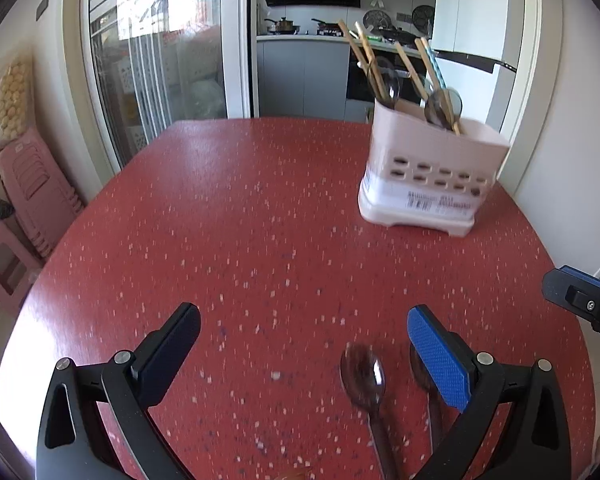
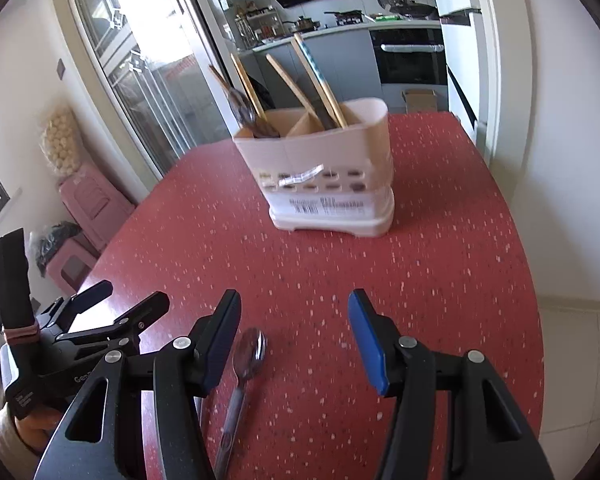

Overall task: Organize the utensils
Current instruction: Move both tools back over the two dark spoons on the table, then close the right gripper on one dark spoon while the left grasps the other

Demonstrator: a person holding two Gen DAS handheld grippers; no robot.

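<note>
Tabletop (image 1: 260,208) of red stone flecked white fills my view, with a kitchen behind it at twelve o'clock and glass sliding doors at eleven. My left tool (image 1: 304,336) hangs with its jaws wide apart, empty. My right tool (image 2: 294,320) is likewise parted and holds nothing. A dark metal spoon (image 2: 250,354) lies flat between both, bowl toward twelve, handle toward six. The pale pink plastic utensil caddy (image 2: 324,184) stands upright at one o'clock; its barcode label is unreadable.
</note>
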